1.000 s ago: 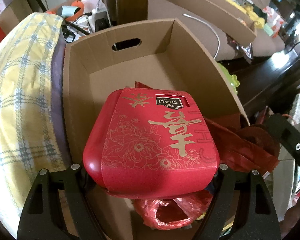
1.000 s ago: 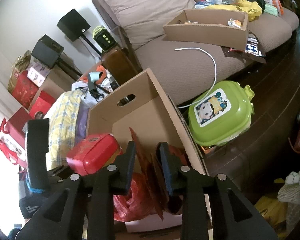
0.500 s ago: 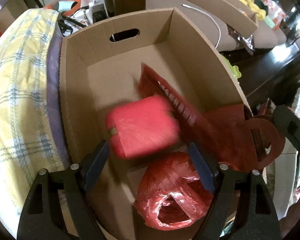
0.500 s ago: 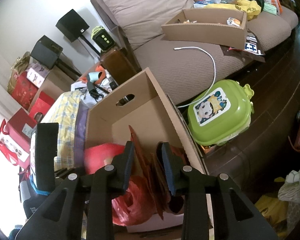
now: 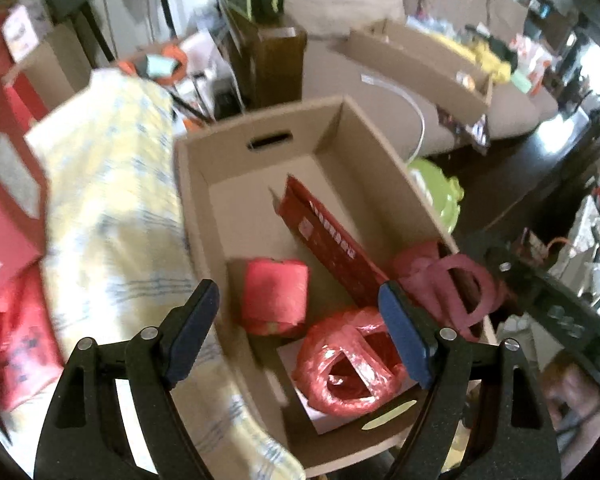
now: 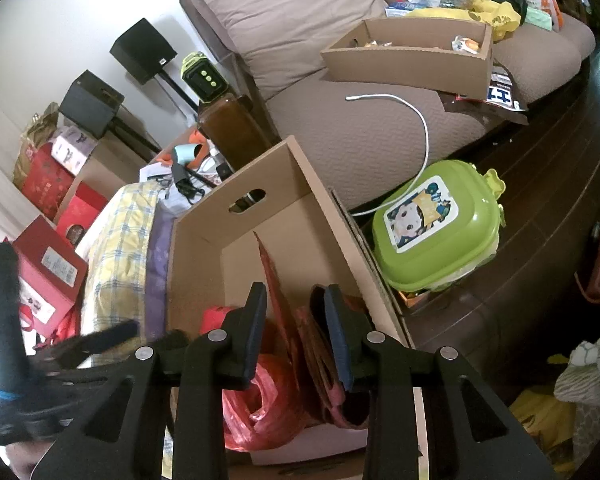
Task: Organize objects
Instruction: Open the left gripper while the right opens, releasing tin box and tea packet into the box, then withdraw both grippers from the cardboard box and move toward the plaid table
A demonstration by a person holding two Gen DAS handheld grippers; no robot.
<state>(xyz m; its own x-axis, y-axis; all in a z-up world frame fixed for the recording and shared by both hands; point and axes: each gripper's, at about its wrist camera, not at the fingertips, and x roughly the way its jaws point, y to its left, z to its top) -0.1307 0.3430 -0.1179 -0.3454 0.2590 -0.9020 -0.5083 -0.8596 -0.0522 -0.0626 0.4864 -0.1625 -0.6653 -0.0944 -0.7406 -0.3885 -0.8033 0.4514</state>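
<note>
Red tin [image 5: 275, 297], blurred in the left wrist view, lies on the floor of the open carton [image 5: 204, 216], near its left wall and toward the near end; in the right wrist view only a sliver of it [image 6: 216, 316] shows behind the gripper's finger. It reads as a rounded, squarish red box with a paler patch on its near edge; no print can be made out through the blur. Just at 5 o'clock of it sits a crumpled red plastic bag [image 5: 348, 364], resting on a white sheet on the carton floor. At 2 o'clock of the tin a long red flat pack [image 5: 328, 240] leans on edge, running toward the carton's far end, where a hand slot is cut in the wall. At 3 o'clock, against the carton's right wall, stands a dark red paper bag with a round pink handle [image 5: 460, 292].

Left gripper [image 5: 300, 328] hovers above the carton's near end, jaws wide apart and holding nothing. Right gripper [image 6: 296, 320] has its jaws set narrow around the top edges of the flat pack and paper bag; whether the pads press on them cannot be told.

Outside the carton, a yellow plaid cloth [image 5: 112, 200] lies along its left side and a green case [image 6: 436, 224] sits on the floor at its right.
</note>
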